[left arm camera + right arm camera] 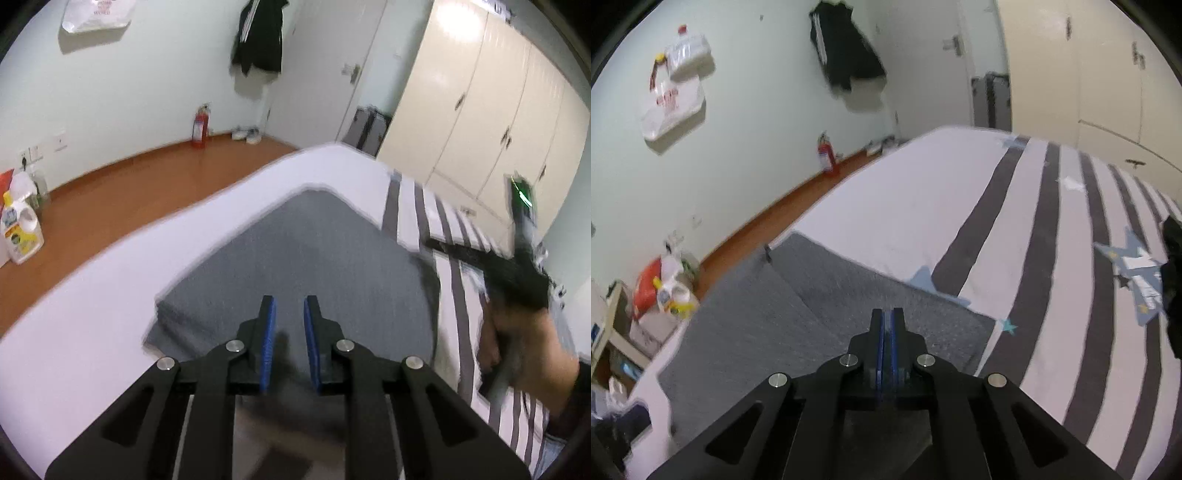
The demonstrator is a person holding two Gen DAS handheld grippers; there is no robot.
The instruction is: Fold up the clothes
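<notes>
A grey garment [295, 258] lies folded flat on the bed [110, 280]; it also shows in the right wrist view [775, 321]. My left gripper [289, 306] hovers above its near part, open and empty, blue pads [270, 332] apart. My right gripper [887, 317] is shut over the garment's near right part, pads pressed together with nothing visible between them. In the left wrist view the right gripper [461, 247] is held by a hand at the right, blurred.
The bed has a white and grey striped sheet [1052, 240] with star and plane prints. A dark item [1172, 280] lies at the bed's far right. Detergent bottle [20, 232], fire extinguisher [199, 127], wardrobe [480, 99] and orange floor [129, 184] surround it.
</notes>
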